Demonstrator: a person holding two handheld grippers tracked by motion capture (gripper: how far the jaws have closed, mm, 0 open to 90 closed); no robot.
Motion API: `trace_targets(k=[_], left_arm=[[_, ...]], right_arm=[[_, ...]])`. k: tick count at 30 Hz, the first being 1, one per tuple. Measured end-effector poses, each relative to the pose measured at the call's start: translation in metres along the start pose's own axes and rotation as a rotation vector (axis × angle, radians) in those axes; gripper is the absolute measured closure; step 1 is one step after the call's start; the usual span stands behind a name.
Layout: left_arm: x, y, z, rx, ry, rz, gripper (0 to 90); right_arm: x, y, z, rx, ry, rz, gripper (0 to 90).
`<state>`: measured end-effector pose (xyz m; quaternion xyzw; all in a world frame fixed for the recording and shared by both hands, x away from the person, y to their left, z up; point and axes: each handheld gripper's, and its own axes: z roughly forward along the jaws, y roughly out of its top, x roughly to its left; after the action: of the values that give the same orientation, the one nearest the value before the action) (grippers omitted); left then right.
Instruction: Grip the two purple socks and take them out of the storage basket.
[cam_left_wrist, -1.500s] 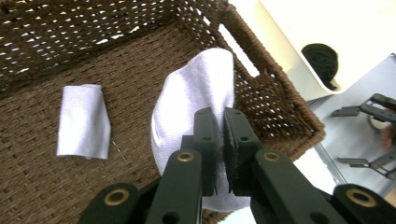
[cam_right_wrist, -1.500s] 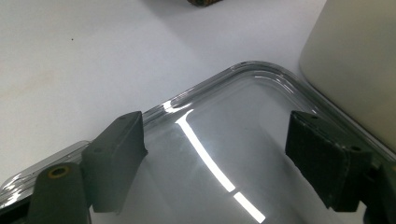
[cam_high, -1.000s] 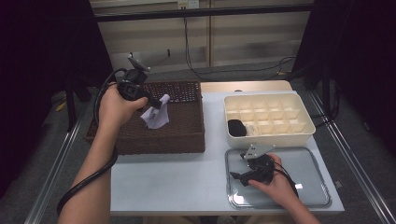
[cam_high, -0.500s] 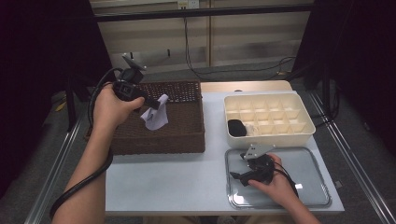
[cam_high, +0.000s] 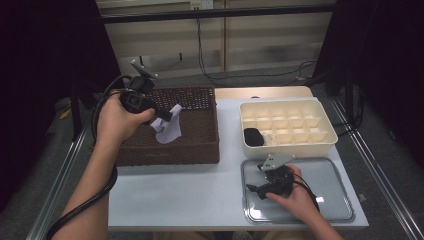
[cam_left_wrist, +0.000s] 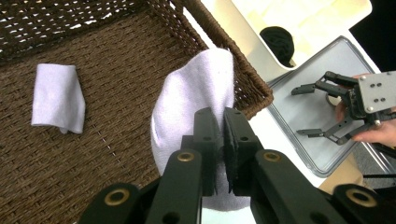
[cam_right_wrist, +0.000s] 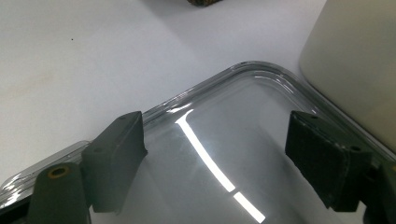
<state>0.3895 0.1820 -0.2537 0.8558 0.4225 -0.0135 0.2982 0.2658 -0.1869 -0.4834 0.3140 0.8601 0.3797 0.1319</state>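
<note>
My left gripper (cam_high: 167, 116) hangs over the brown wicker basket (cam_high: 200, 150), shut on a pale white cloth (cam_high: 170, 129) that droops from its jaws. In the left gripper view the black jaws (cam_left_wrist: 220, 116) pinch the cloth (cam_left_wrist: 196, 93) above the basket floor. A second, folded white cloth (cam_left_wrist: 58, 100) lies flat in the basket. My right gripper (cam_high: 256, 179) rests on the metal tray (cam_high: 330, 200) at the front right. Its jaws stand wide open (cam_right_wrist: 215, 140) with nothing between them over the shiny tray (cam_right_wrist: 224, 186).
A cream compartment box (cam_high: 287, 125) stands behind the tray, with a black bundle (cam_high: 253, 136) in its near left cell. Bare white table (cam_high: 175, 195) lies in front of the basket. Metal rails run along both table sides.
The left hand has shifted only slightly, with the cloth still in its jaws. The right hand has not moved.
</note>
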Motion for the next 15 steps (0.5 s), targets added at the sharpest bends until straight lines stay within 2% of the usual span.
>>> trace_targets(k=[15], left_arm=[[-0.009,-0.022,0.006,0.003,-0.024,0.027,84.6]], right_arm=[[0.001,0.0,0.0,0.001,0.0,0.007,19.4]])
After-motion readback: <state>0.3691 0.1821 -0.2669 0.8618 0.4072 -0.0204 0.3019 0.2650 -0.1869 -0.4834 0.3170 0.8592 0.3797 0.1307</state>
